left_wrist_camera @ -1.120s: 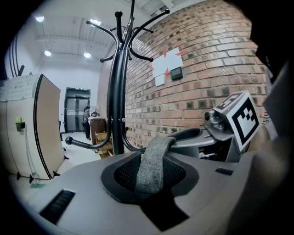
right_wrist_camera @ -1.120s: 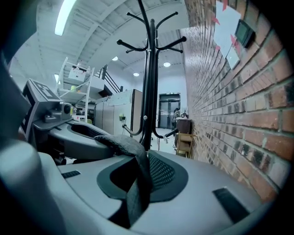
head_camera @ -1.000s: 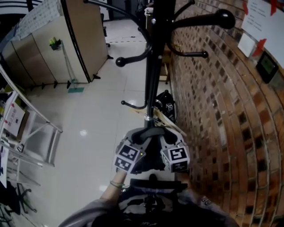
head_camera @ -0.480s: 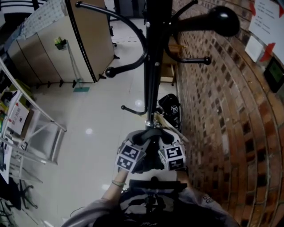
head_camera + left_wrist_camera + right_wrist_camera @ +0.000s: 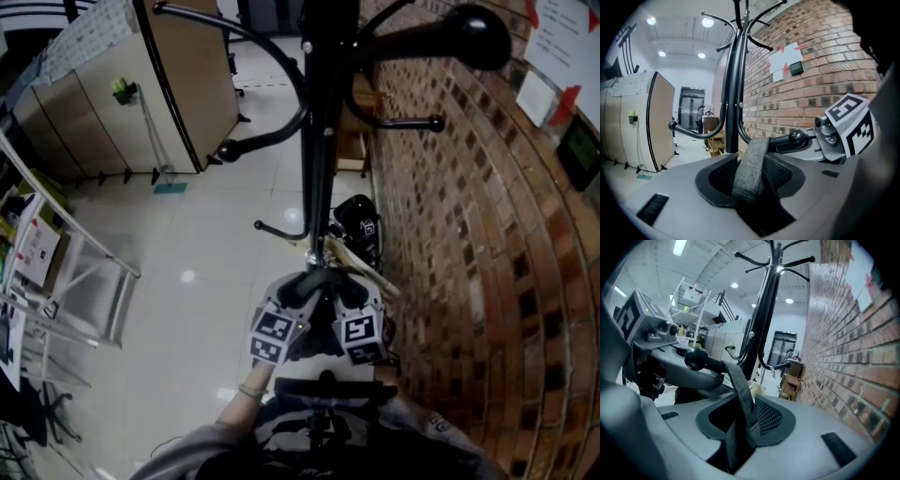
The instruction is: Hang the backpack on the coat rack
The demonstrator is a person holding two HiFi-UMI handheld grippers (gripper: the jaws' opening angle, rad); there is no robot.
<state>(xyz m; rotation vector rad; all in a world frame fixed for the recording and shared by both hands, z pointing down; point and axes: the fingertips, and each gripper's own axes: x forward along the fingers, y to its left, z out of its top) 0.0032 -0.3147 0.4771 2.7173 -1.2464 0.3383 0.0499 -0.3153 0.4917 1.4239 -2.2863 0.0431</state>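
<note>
Left gripper (image 5: 289,302) jaws were opening, with the backpack's grey strap (image 5: 751,166) between them. The strap hung over a ball-tipped hook (image 5: 797,138) of the coat rack (image 5: 323,141). Right gripper (image 5: 356,300) jaws were likewise opening around that strap.

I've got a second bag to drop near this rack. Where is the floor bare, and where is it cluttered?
Bare: the tiled floor left of the coat rack pole, bordered by the beige cabinet and the white metal frame. Crowded: the strip between pole and brick wall, where a black object and pale wooden pieces sit.
</note>
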